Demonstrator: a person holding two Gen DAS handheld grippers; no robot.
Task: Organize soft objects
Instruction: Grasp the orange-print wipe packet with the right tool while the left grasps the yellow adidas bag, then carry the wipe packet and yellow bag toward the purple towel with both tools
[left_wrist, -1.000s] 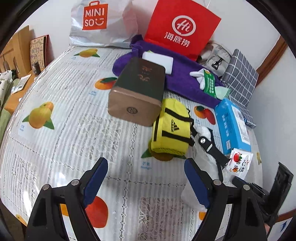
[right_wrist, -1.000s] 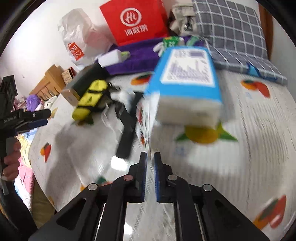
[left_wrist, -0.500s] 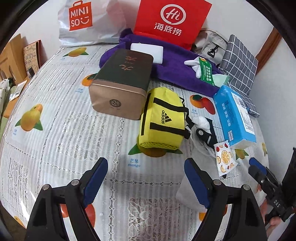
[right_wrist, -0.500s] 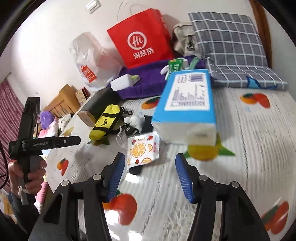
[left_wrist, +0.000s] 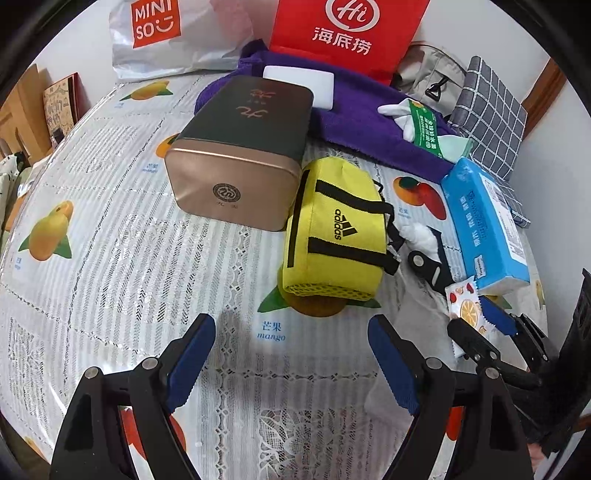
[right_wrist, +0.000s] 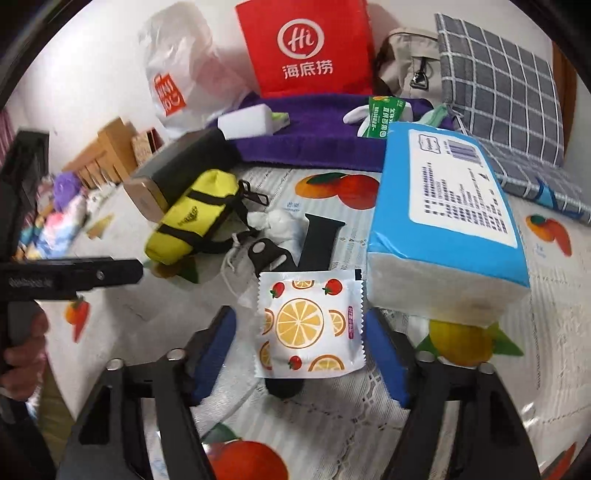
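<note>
My right claw stands wide open on either side of the fruit-print sachet, fingers apart from it and gripping nothing; the sachet lies flat on the fruit-patterned bed near its right edge, partly over a black strap and just beside the blue tissue pack. My left claw hangs open and empty above bare bedcover, short of the yellow bag, which touches the bronze tin. A purple towel and red paper bag sit at the bed's far edge.
</note>
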